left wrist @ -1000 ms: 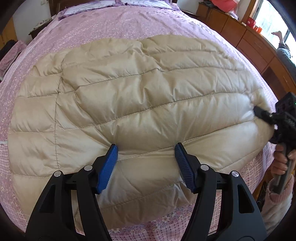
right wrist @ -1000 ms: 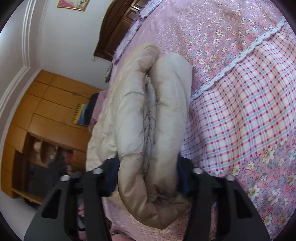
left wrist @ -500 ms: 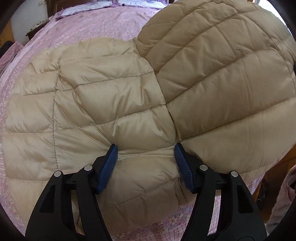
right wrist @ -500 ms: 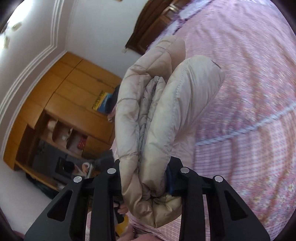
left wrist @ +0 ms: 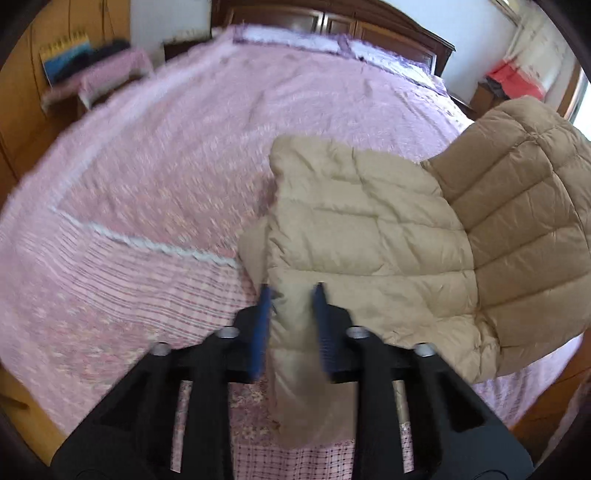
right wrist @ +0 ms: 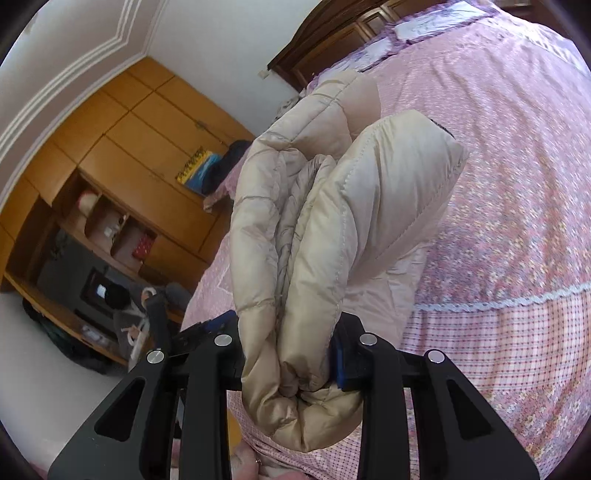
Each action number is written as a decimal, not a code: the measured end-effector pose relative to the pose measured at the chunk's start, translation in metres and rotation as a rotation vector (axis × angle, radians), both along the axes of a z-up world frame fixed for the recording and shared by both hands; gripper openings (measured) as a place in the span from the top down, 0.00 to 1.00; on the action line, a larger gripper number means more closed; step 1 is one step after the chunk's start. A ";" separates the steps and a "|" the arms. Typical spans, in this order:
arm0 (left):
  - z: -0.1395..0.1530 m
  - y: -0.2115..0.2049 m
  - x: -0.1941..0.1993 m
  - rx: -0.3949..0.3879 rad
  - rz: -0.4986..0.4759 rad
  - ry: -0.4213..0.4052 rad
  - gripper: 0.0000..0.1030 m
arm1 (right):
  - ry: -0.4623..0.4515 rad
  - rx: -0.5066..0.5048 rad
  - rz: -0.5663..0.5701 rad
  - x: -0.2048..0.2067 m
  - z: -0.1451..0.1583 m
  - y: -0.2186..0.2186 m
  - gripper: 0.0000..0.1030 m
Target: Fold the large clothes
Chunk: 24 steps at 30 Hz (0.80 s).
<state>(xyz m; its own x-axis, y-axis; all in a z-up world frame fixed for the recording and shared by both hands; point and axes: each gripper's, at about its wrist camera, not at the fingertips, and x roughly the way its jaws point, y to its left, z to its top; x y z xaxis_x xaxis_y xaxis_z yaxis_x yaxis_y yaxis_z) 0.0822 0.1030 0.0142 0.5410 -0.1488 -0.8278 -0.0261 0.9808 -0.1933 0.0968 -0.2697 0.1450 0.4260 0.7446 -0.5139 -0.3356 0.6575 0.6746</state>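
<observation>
A beige quilted down jacket [left wrist: 388, 236] is lifted off the pink bed [left wrist: 166, 158] and hangs folded between both grippers. My left gripper [left wrist: 291, 295] is shut on a bunched edge of the jacket, blue pads pressing on both sides. In the right wrist view my right gripper [right wrist: 291, 354] is shut on a thick folded bundle of the jacket [right wrist: 325, 229], which rises above the jaws. The left gripper [right wrist: 207, 328] shows just behind it on the left.
The pink floral bedspread [right wrist: 517, 184] has a checked border and lace trim. A dark wooden headboard [left wrist: 332, 22] stands at the far end. Orange wooden cupboards and shelves [right wrist: 122, 155] line the left wall. A nightstand with pink cloth [left wrist: 96, 77] stands left of the bed.
The jacket lay spread flat on the bed; now it is folded over and lifted. My left gripper has closed on its edge and swung left. The right gripper has risen with its bundle.
</observation>
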 end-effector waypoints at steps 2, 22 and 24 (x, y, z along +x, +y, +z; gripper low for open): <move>-0.008 0.002 0.004 -0.035 -0.013 0.020 0.86 | -0.003 -0.016 0.019 0.002 0.003 0.010 0.71; -0.021 0.016 -0.006 -0.123 -0.049 0.012 0.86 | 0.110 -0.237 0.284 0.041 -0.039 0.179 0.69; -0.017 0.029 -0.016 -0.146 -0.031 0.003 0.85 | 0.141 -0.259 0.299 0.045 -0.050 0.192 0.69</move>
